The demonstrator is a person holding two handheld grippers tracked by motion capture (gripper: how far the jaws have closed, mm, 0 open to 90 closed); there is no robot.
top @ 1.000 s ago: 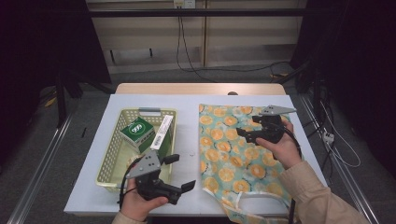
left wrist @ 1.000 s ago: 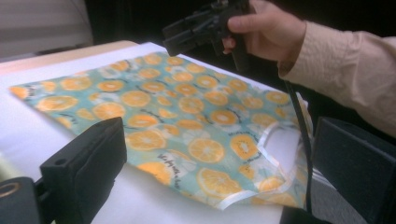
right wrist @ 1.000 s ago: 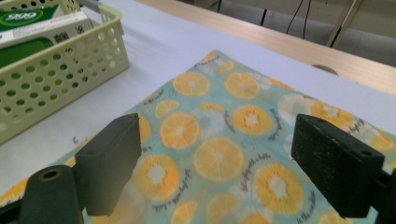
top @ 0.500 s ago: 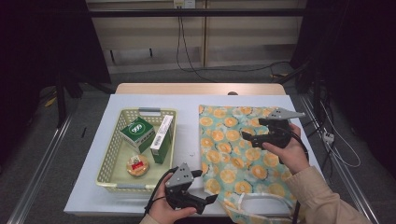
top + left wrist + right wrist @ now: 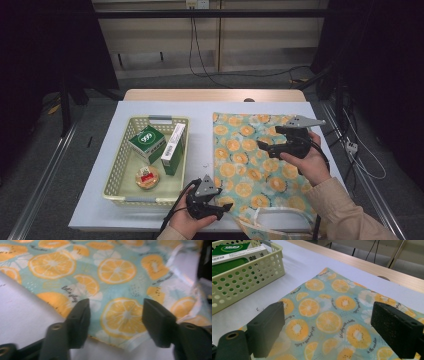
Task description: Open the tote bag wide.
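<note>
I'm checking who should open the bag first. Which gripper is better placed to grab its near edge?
Left. The left gripper is low at the bag's near edge, cloth between its jaws, which have just been closing. The right gripper hovers open above the bag's middle.

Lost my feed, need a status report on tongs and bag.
Left tongs closing over near corner of orange-print bag, not yet pinching. Right tongs open above it. Nothing in the way.

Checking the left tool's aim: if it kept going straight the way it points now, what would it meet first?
Most likely the orange-print cloth bag: the left tool has been closing its jaws over the bag's near corner, cloth between them but not yet pinched.
</note>
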